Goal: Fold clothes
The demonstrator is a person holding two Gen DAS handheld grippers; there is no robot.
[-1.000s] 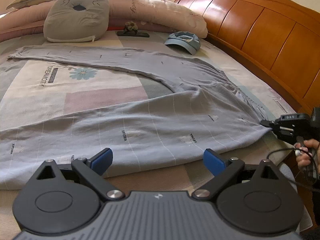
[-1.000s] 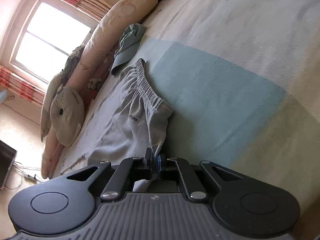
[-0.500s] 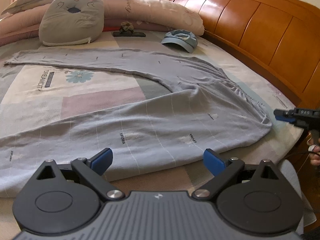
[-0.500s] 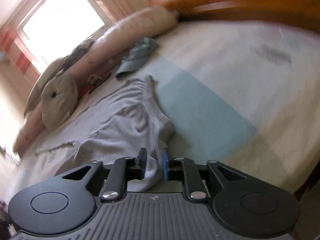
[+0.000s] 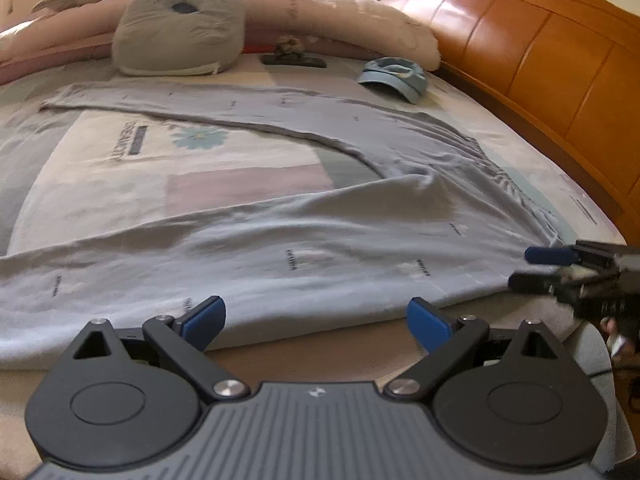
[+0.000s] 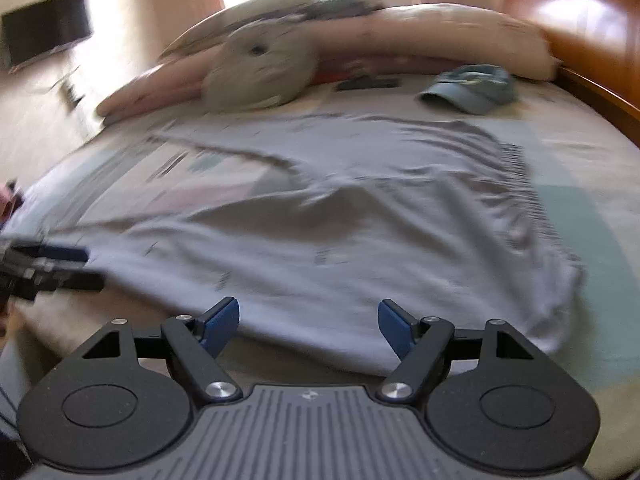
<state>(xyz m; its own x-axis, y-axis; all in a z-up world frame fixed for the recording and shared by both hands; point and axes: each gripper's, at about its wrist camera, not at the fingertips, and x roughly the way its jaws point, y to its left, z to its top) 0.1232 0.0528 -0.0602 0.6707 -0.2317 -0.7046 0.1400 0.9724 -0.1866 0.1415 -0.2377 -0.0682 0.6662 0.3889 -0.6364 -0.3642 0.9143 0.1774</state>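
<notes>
**Grey trousers spread flat, both grippers free at the near edge**

Grey cotton trousers [image 5: 304, 240] spread across the bed [image 5: 248, 184], waistband toward the headboard side, one leg along the near edge, the other angled off toward the pillows. Not yet folded: no layer doubled over, only shallow wrinkles near the crotch. Looks like the laying-out step just ending and the first fold about to start.

Left hand-held gripper [image 5: 316, 320] poised just off the near edge of the bed, jaws wide apart, nothing between them, cloth lying just beyond the blue pads. Right hand-held gripper [image 6: 308, 320] also at the near edge, closer to the waistband end, jaws opening, nothing between them. In the left view, seen from the side at the near corner by the headboard, beside the waistband corner, not on it.

Next move, as a guess: pinch the near leg at two points along its edge and carry it over onto the far leg. Calls for a low approach so one pad slides under the hem, and for both grips to take only the top garment, not the bedsheet.

Room for moving: plenty of bare bed between the legs and beyond them. Blue cap [image 5: 394, 78] near the far corner by the headboard [image 5: 540, 52], grey cushion [image 5: 180, 28] and pillows along the far edge, all well apart from the trousers. Headboard side tight: little bed left past the waistband.
</notes>
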